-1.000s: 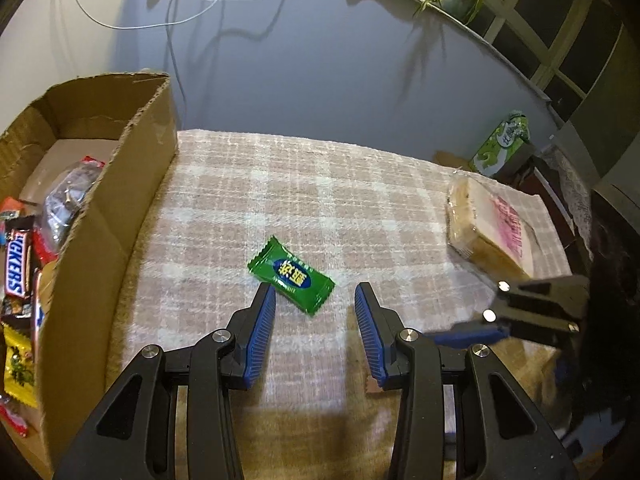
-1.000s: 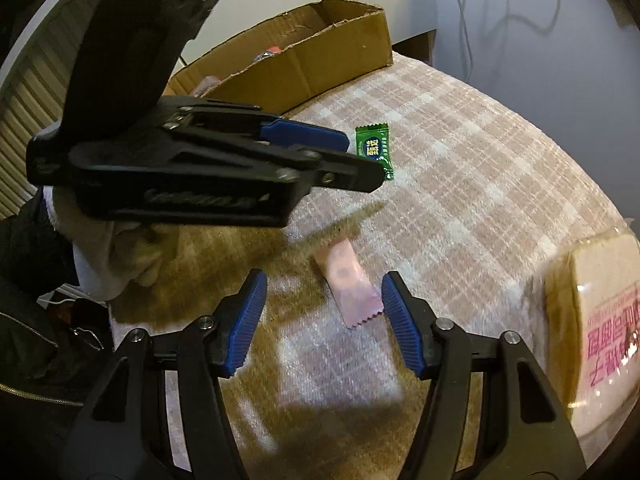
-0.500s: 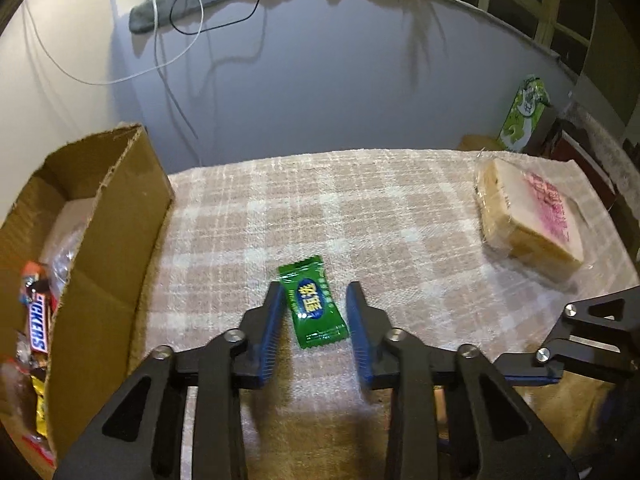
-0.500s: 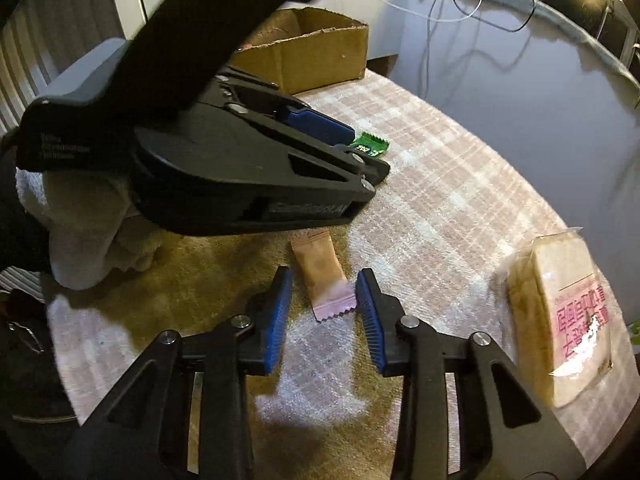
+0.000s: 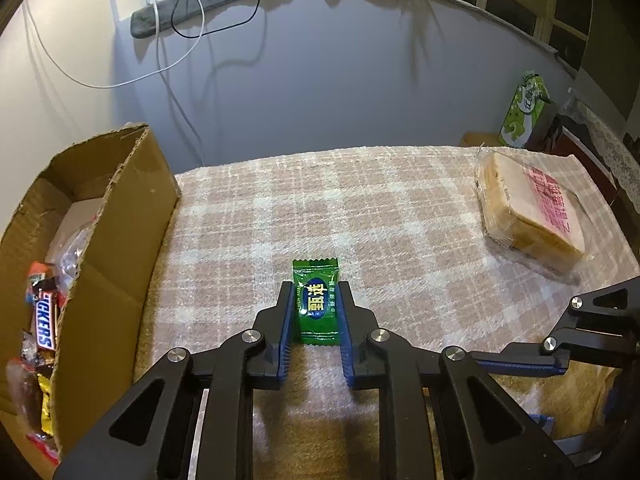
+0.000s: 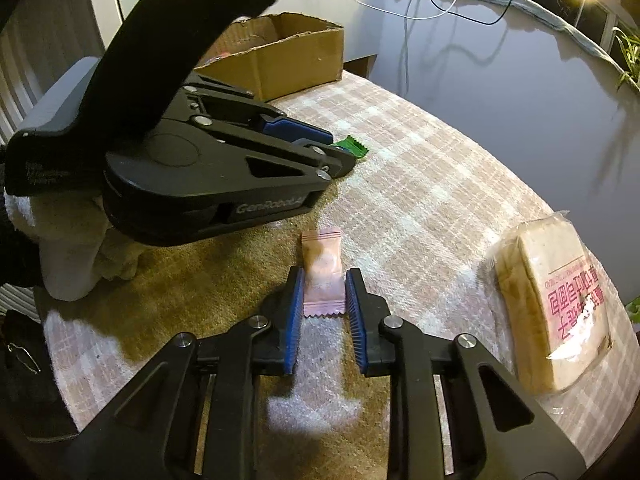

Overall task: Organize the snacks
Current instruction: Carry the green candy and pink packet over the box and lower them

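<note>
My left gripper (image 5: 315, 293) is shut on a green candy (image 5: 315, 301) that lies on the checked tablecloth (image 5: 360, 216); both blue pads touch its sides. The candy's tip also shows in the right wrist view (image 6: 353, 147) past the left gripper. My right gripper (image 6: 323, 280) is shut on a pink candy (image 6: 322, 268) on the cloth, pads against its sides. A cardboard box (image 5: 116, 216) at the left holds several snacks, among them a Snickers bar (image 5: 45, 326). It also shows in the right wrist view (image 6: 288, 56).
A wrapped bread pack (image 5: 528, 208) lies at the table's right side; it shows in the right wrist view (image 6: 556, 304) too. A green packet (image 5: 522, 114) stands beyond the table. A wall with hanging cables (image 5: 180, 40) is behind. A white towel (image 6: 68, 248) lies at the left.
Both grippers have closed in from open. The left pads now touch the green candy, the right pads the pink candy. Both grippers moved forward over their candies.
</note>
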Available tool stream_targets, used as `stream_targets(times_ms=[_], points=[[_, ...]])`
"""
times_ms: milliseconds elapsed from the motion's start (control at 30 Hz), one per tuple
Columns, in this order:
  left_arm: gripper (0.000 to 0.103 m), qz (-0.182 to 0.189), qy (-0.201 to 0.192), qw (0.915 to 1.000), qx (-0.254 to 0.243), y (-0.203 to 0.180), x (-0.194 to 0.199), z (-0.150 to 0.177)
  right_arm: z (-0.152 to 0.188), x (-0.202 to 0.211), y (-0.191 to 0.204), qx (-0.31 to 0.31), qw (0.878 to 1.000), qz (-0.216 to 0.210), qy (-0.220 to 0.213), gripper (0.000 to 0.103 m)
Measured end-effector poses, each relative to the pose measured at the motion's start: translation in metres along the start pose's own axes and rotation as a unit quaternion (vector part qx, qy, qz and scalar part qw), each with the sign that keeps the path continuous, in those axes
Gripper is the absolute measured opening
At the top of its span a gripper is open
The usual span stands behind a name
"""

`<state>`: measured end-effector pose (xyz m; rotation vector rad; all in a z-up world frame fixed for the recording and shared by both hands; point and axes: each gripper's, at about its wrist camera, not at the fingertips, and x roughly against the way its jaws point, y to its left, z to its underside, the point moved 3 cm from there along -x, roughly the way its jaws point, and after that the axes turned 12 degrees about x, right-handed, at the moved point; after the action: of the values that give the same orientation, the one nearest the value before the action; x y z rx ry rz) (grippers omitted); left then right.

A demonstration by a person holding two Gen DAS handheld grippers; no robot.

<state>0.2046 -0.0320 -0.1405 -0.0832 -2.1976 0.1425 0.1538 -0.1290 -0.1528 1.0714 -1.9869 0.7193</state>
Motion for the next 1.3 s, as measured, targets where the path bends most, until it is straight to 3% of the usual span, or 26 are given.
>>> stream_targets(times_ms=[733,1300], points=[[0.018,0.026,-0.041,0.9987,0.018,0.004,0.054,0.002,0.006,0.036,-0.009,-0.051,0.998,0.013,-0.032,0.022],[0.018,0.024,-0.095,0.9942,0.045,0.046,0.108,0.002,-0.04,0.061,0.01,-0.042,0.997,0.018,-0.064,0.022]])
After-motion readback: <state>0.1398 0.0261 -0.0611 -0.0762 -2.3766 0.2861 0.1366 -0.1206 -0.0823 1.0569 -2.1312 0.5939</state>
